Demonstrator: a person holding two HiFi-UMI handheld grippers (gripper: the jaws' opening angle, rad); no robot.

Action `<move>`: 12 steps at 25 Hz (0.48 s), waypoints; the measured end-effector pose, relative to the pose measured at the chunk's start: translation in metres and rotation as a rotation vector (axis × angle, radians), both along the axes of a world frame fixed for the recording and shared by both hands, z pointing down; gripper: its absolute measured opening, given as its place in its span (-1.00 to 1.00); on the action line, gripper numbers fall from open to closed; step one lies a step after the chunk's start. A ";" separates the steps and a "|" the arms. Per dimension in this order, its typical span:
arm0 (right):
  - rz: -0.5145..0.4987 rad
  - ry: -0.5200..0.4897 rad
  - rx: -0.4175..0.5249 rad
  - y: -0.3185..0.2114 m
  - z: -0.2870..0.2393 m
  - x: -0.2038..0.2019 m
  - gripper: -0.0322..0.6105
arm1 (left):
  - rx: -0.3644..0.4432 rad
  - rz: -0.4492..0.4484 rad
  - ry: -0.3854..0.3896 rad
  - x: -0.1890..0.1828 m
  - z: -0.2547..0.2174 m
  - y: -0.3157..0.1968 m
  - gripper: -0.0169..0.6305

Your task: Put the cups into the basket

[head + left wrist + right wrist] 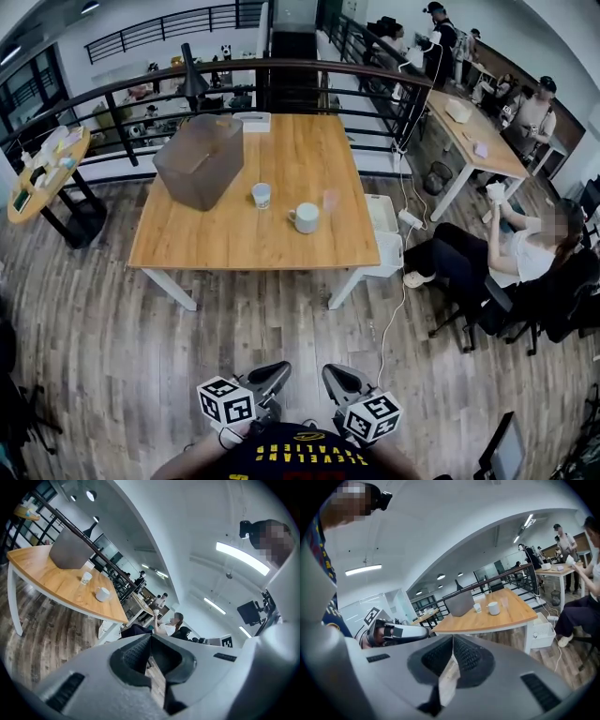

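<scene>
A wooden table [234, 246] stands well ahead of me. On it are a grey basket [199, 159], a small pale cup [262, 195], a white mug [306, 217] and a clear cup [330, 201]. My left gripper [277, 370] and right gripper [332, 374] are low in the head view, close to my body, far from the table, both shut and holding nothing. The left gripper view has its shut jaws [151, 641] below the basket [70, 550], the small cup [86, 578] and the mug [102, 594]. Beyond the right gripper [453, 644] lie the basket [459, 603], the small cup [477, 607], the mug [493, 608] and the clear cup [505, 603].
A white drawer unit [384, 234] stands at the table's right end, with a cable [401, 281] trailing over the wood floor. A person [511, 253] sits to the right. A dark railing [309, 70] runs behind the table. A round side table [47, 173] is at the left.
</scene>
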State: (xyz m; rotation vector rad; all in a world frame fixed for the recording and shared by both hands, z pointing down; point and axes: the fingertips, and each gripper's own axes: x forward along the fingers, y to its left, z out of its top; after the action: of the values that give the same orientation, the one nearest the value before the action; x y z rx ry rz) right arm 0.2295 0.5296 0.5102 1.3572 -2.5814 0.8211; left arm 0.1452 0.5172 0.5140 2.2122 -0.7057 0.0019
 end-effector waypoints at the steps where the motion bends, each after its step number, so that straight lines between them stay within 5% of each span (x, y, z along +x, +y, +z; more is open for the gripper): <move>1: 0.005 0.004 -0.002 -0.009 0.000 -0.004 -0.86 | 0.008 0.010 -0.012 -0.004 0.000 -0.009 -0.91; 12: 0.043 0.034 -0.066 -0.087 0.007 -0.050 -0.86 | 0.004 0.058 -0.030 -0.048 0.007 -0.084 -0.91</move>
State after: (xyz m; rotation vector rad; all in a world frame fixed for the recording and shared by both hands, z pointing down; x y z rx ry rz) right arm 0.1799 0.4429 0.5169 1.4004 -2.4850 0.8730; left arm 0.0972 0.4335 0.5212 2.2403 -0.6580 0.0634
